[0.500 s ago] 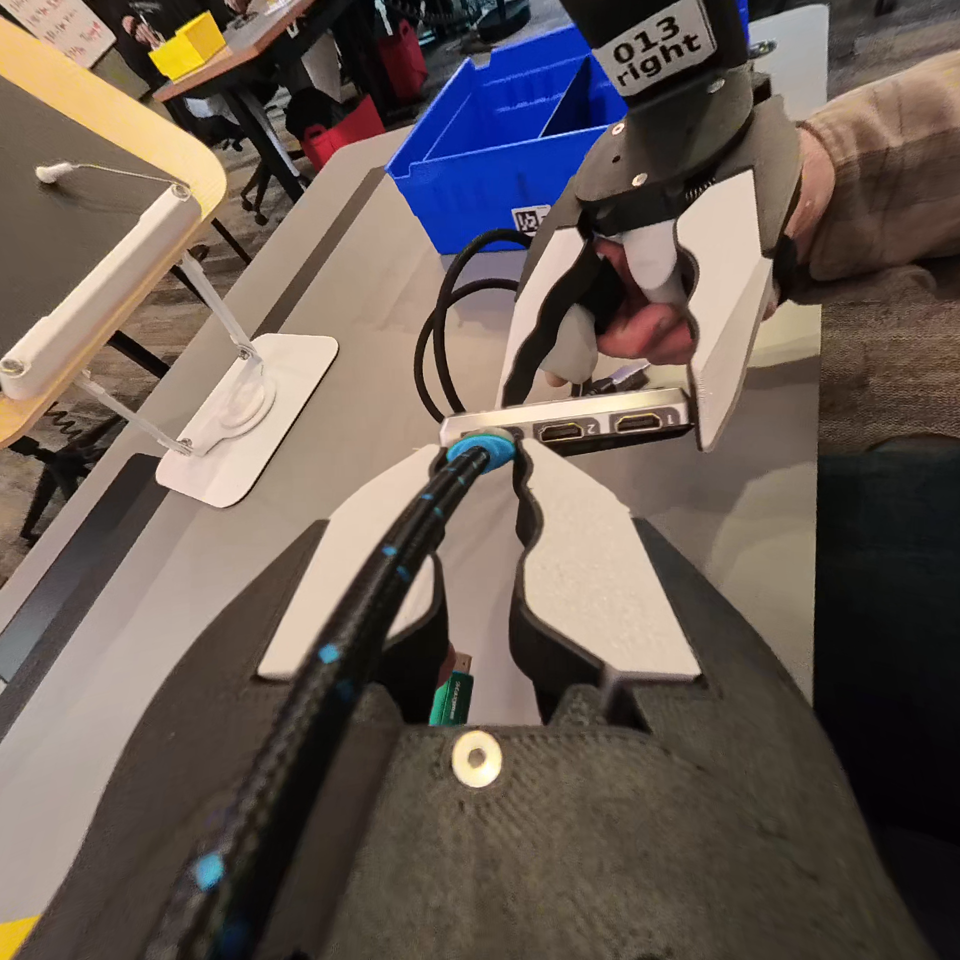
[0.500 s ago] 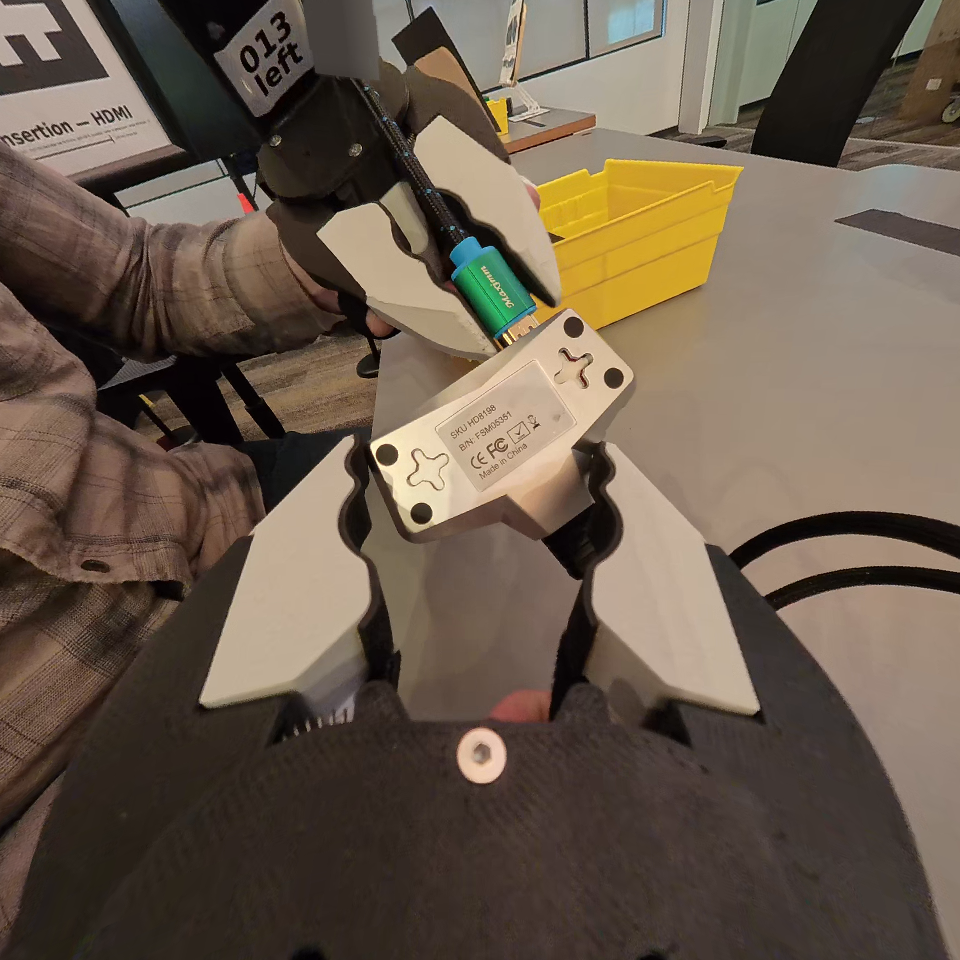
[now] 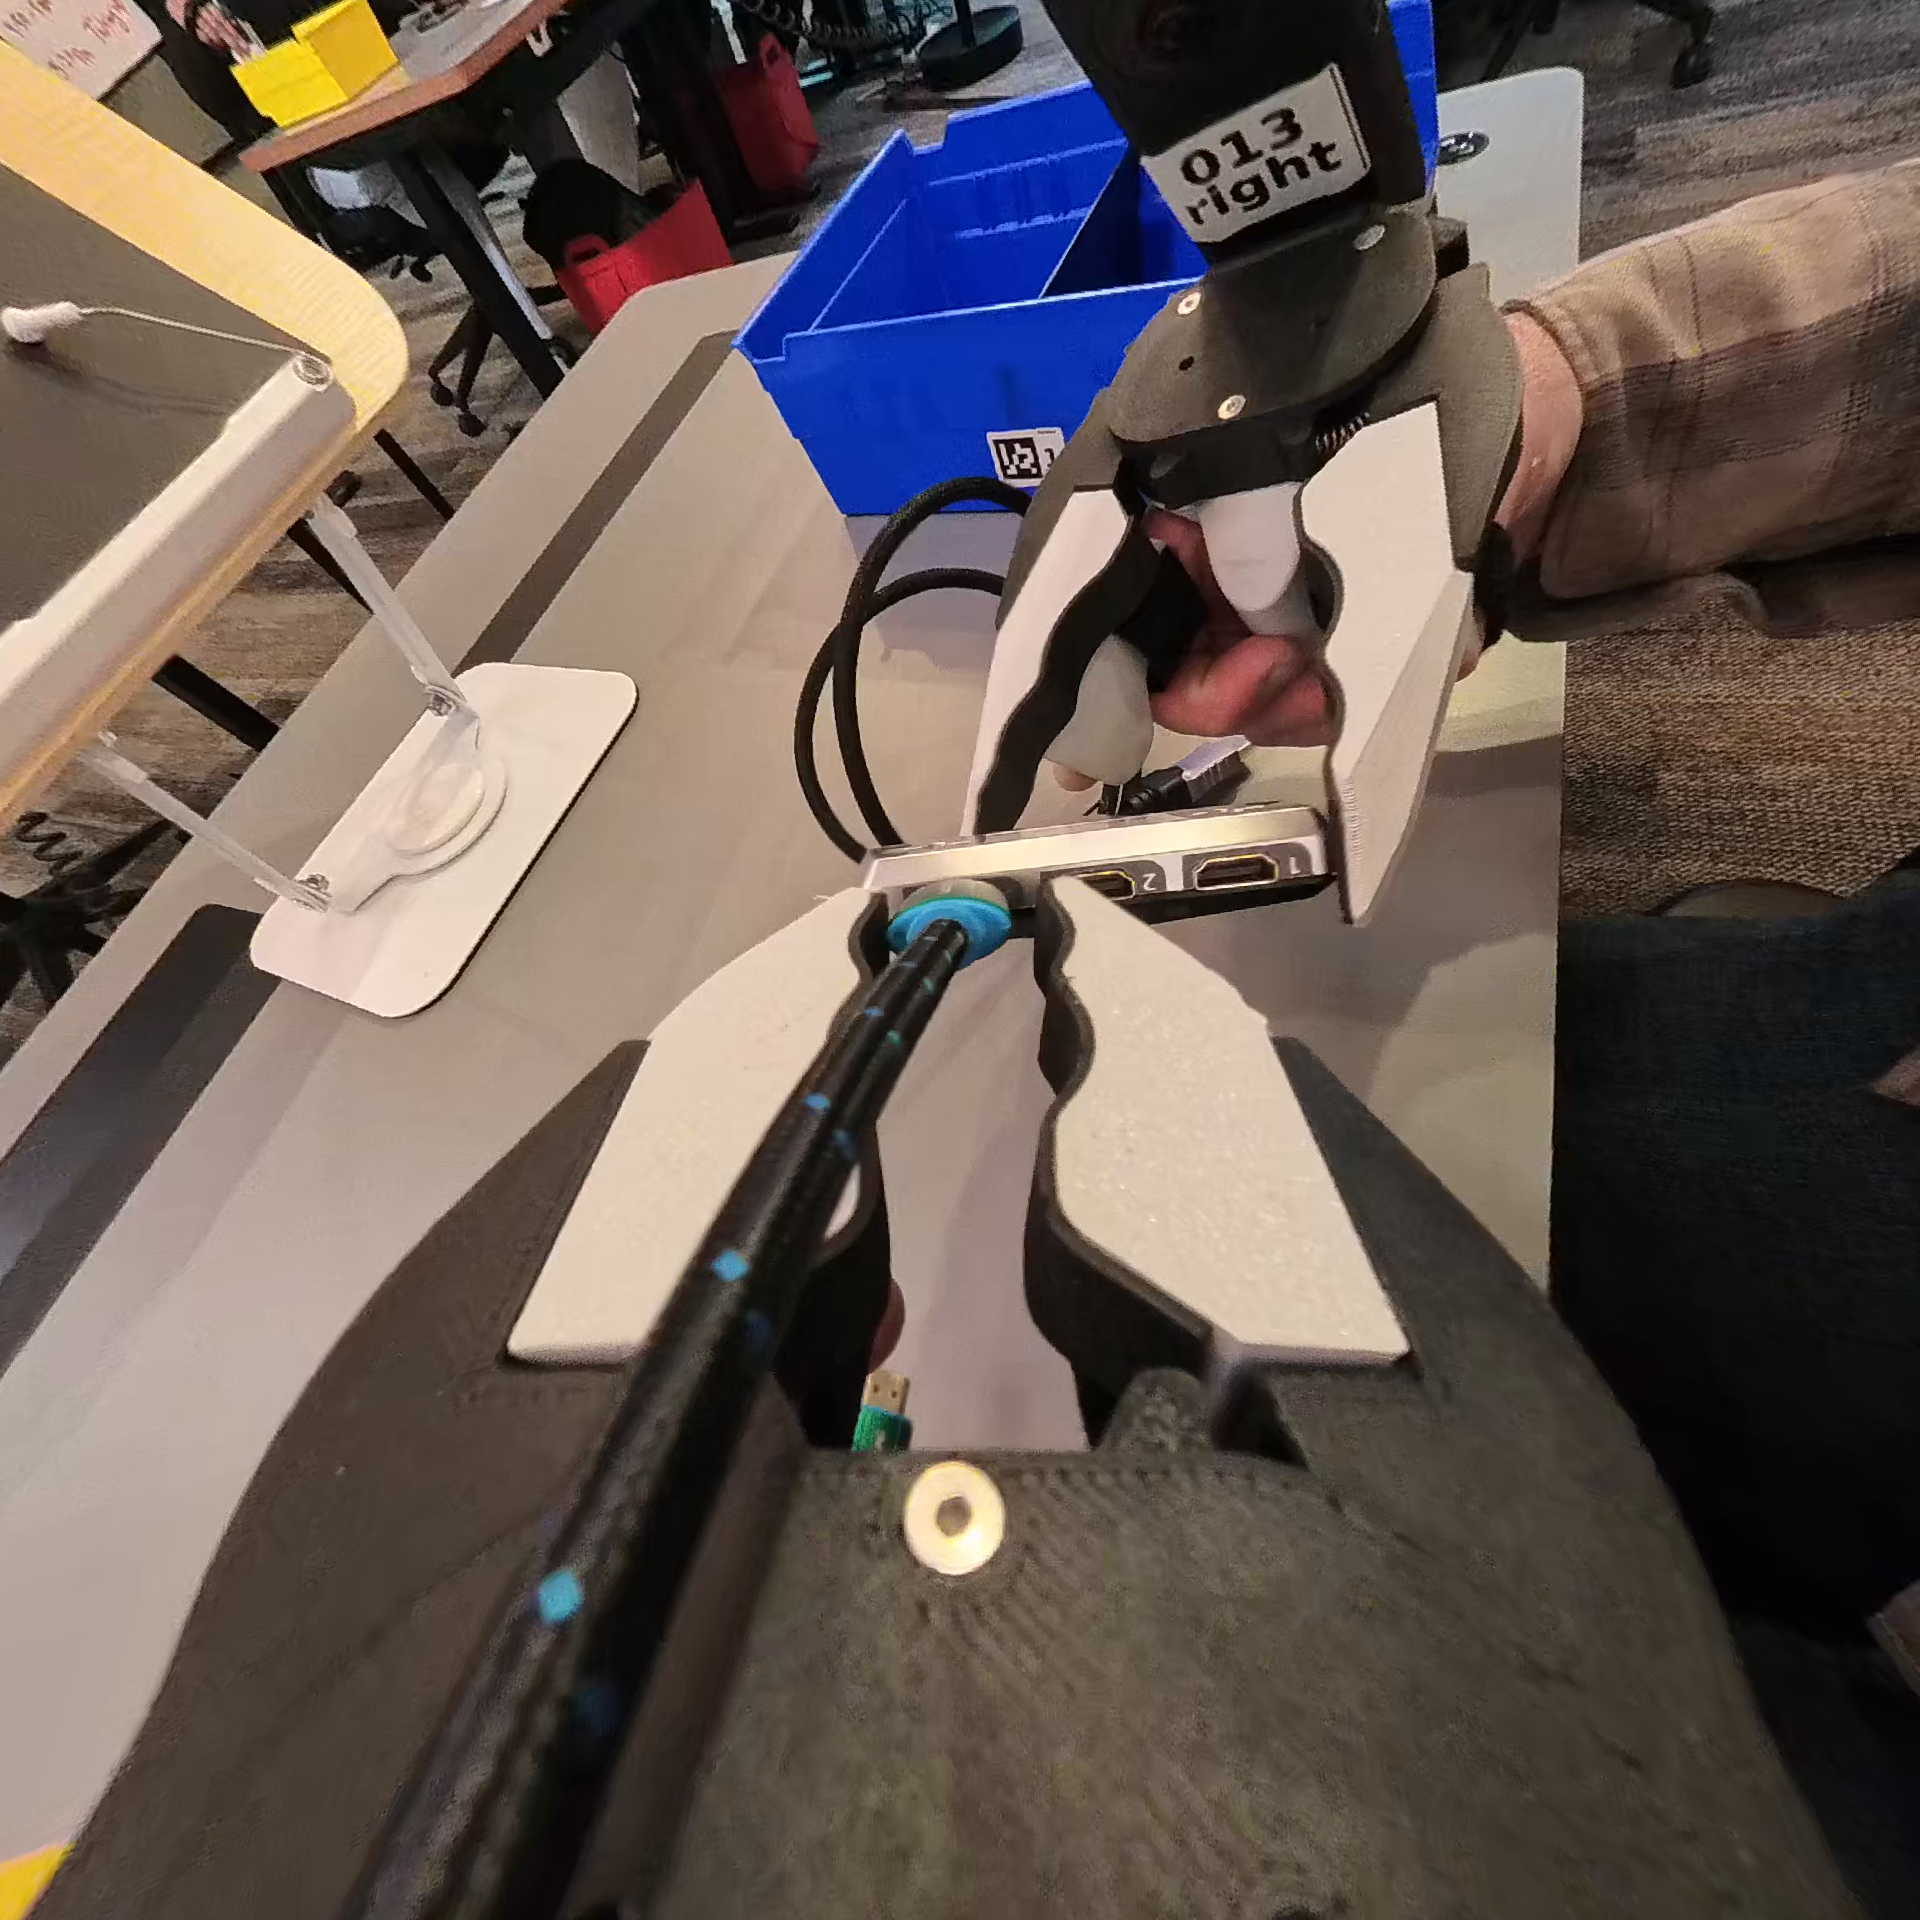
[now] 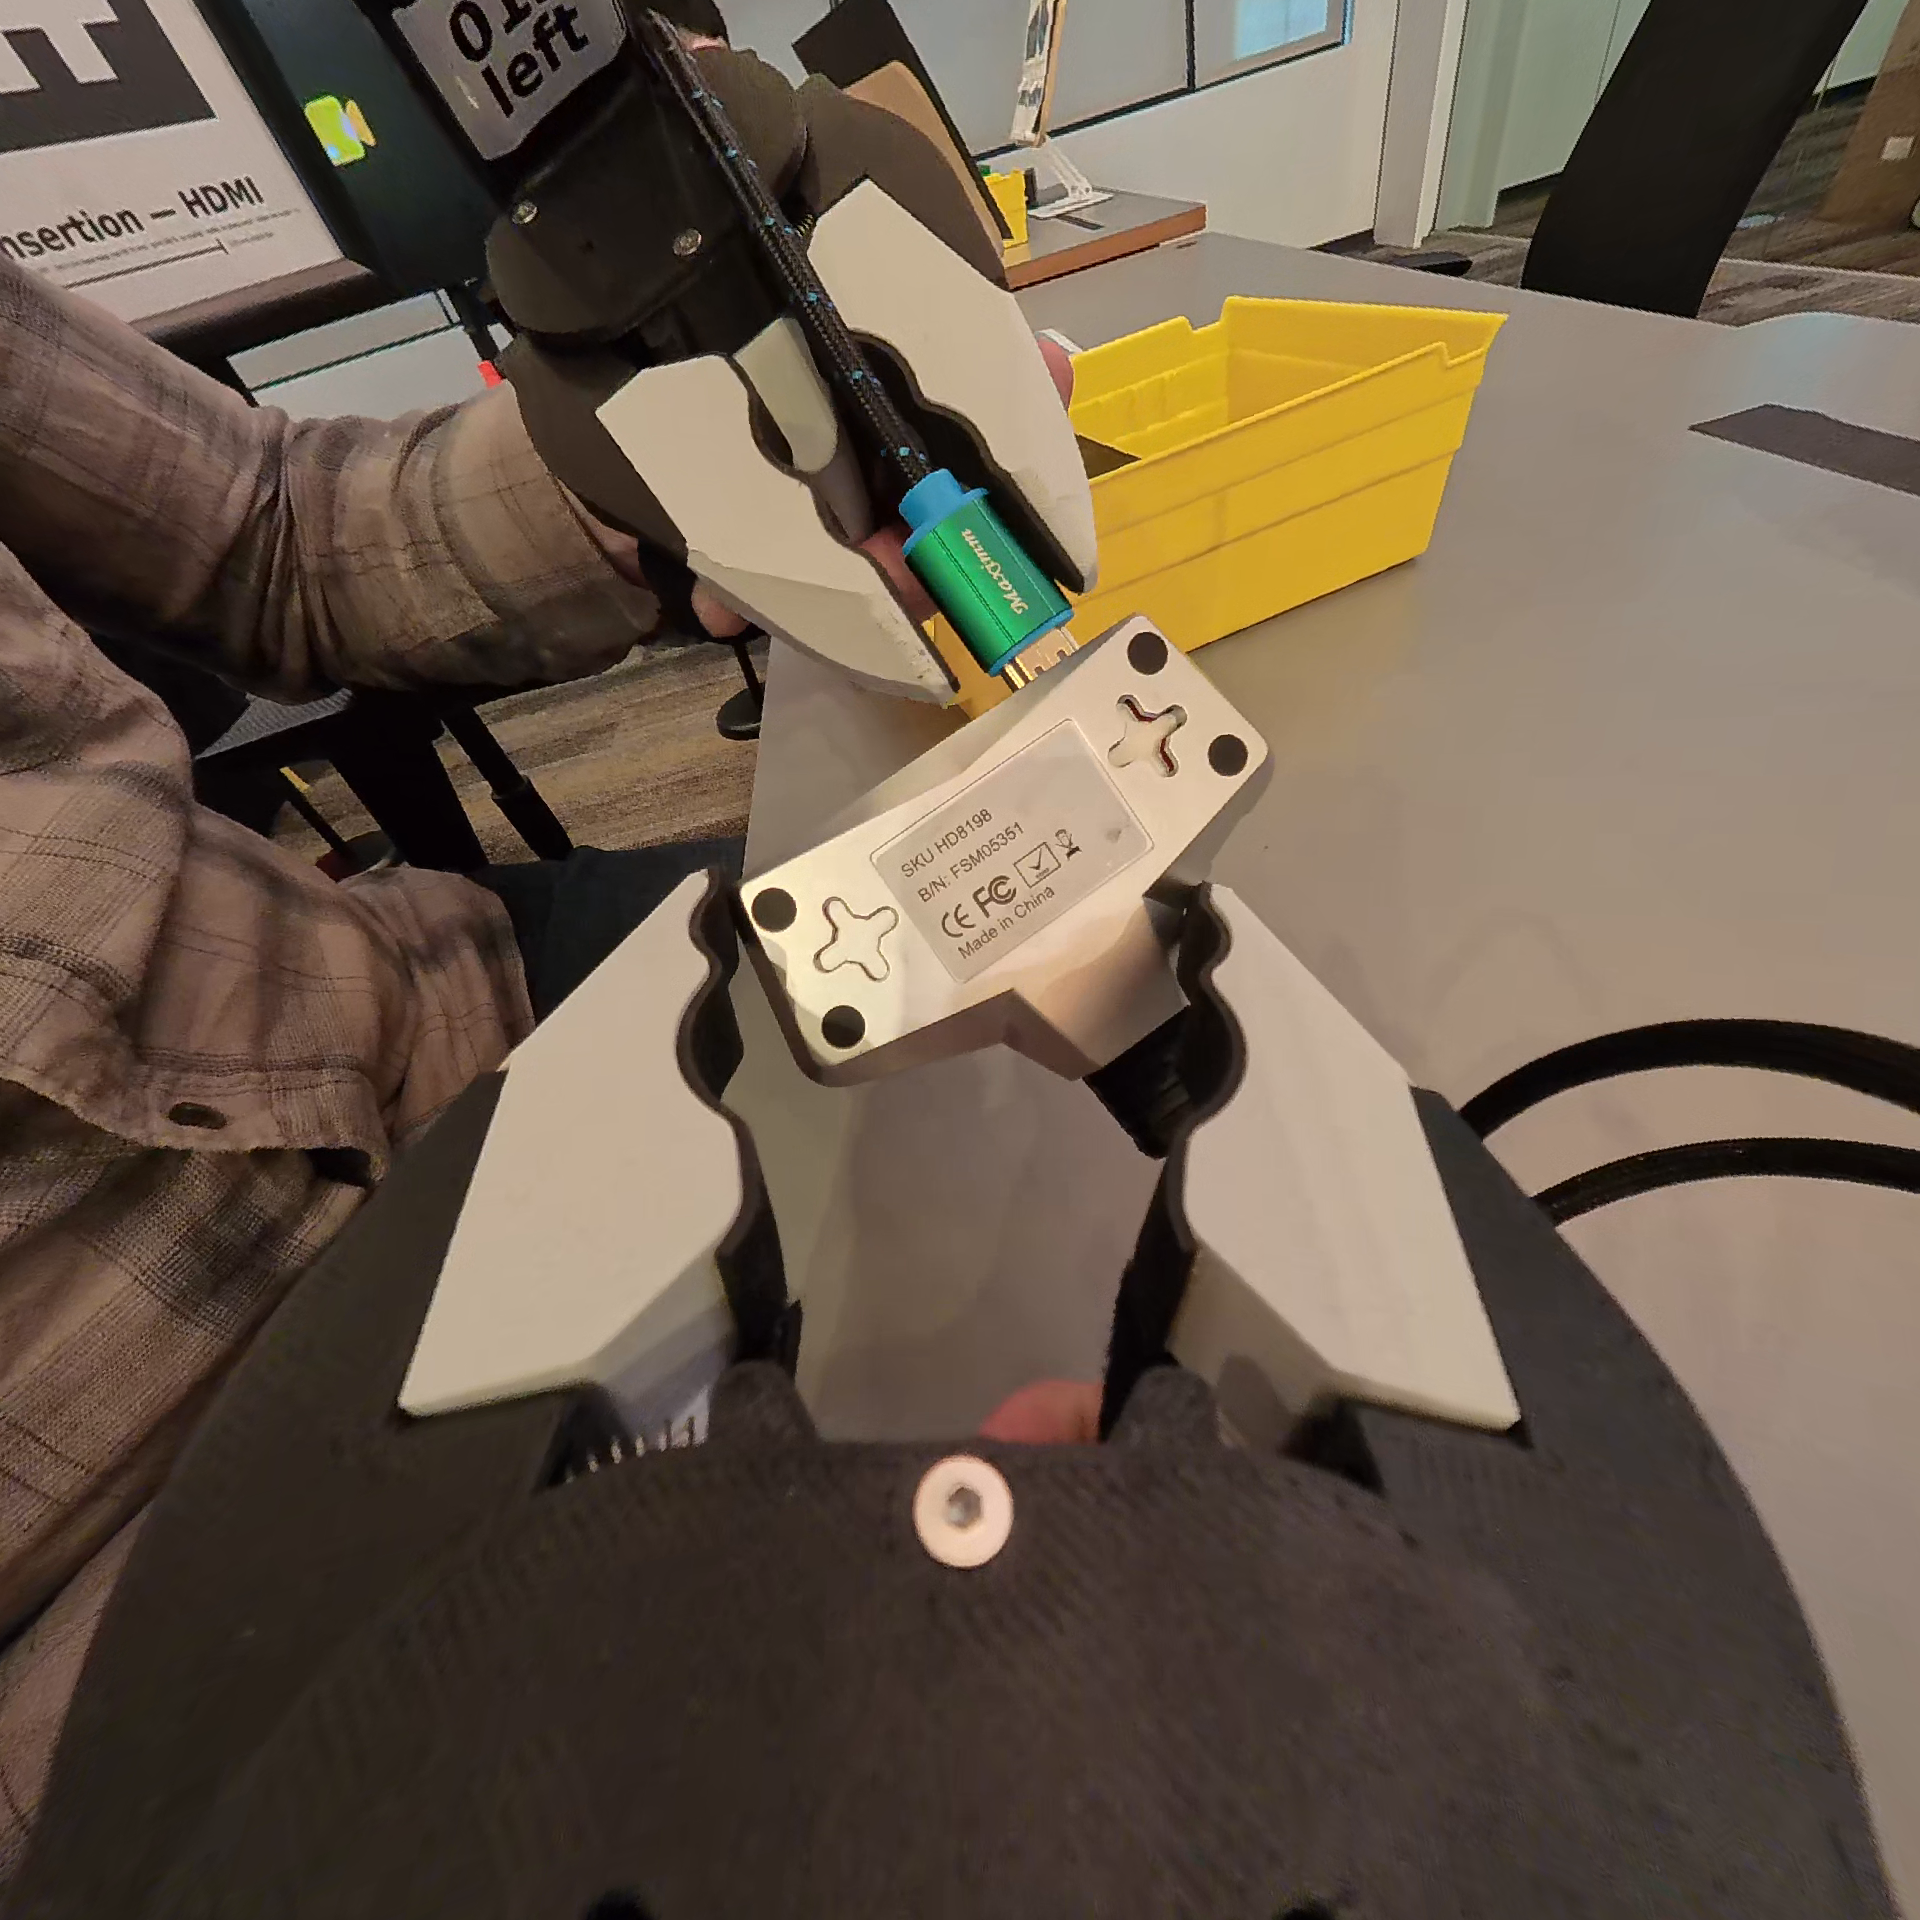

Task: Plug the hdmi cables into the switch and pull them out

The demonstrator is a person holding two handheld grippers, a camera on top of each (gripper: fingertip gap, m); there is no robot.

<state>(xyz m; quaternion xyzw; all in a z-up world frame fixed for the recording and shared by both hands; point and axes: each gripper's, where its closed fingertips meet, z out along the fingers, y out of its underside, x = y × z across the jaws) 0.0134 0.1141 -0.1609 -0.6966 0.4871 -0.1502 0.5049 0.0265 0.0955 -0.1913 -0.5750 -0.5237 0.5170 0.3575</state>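
1. The left gripper (image 4: 982,582) has its jaws narrowed on the green plug (image 4: 985,584) of a braided black-and-blue HDMI cable (image 3: 831,1122), whose cord runs back over the gripper body
2. The gold tip of that plug meets the port face of the switch (image 4: 997,862) at the leftmost port as the left wrist view shows it; some gold metal shows between the green shell and the switch, so I judge the plug started but not fully seated
3. A second green connector (image 3: 883,1413) lies on the table (image 3: 665,582) under the left gripper, near the table's near edge; it looks unplugged
4. Ports two and one (image 3: 1236,871) on the switch stand empty, to the right of the plug
5. The right gripper (image 4: 961,987) clamps the silver switch across its body, holding it lifted off the table and tilted, label side toward its own camera; the switch's own black lead (image 4: 1683,1049) trails to the right across the table
6. Judged progress: early. One cable is mid-insertion, no other plug is in, and every pull-out is yet to do
7. A yellow bin (image 4: 1288,457) and a blue bin (image 3: 966,312) sit toward the table's far edges, apart from the work
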